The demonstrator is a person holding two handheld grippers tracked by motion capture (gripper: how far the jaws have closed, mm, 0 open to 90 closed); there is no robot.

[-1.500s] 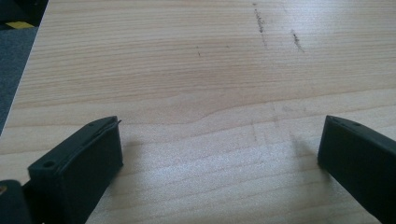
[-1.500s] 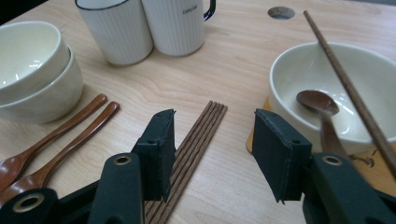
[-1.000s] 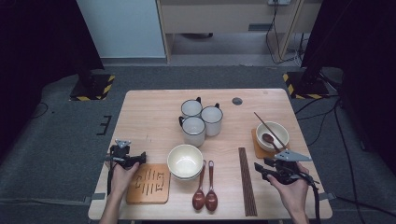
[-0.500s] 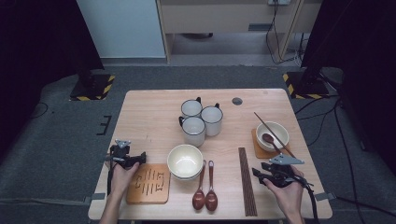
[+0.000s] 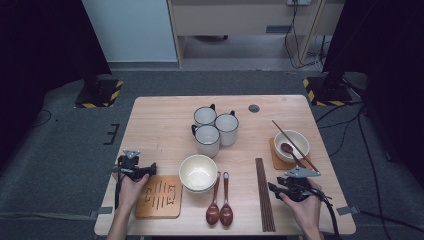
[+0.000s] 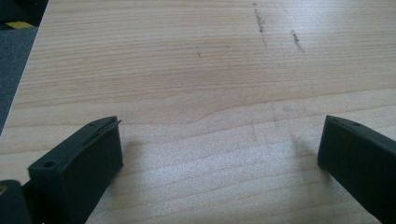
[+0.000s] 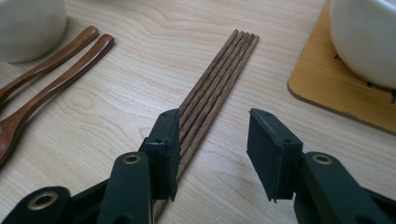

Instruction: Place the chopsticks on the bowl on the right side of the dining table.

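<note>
My right claw (image 7: 212,149) has dropped toward the chopsticks (image 7: 212,93) lying on the table (image 7: 140,70) and its jaws have been narrowing, unclenched, straddling them, so a pinch seems next.

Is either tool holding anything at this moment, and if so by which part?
Nothing is held. The right tool has just been closing over the chopsticks, its pads not gripping them. The left tool stands open over bare table.

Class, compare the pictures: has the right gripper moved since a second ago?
Yes. The right gripper has sunk closer to the chopsticks on the table, jaws just closing, nothing gripped.
</note>
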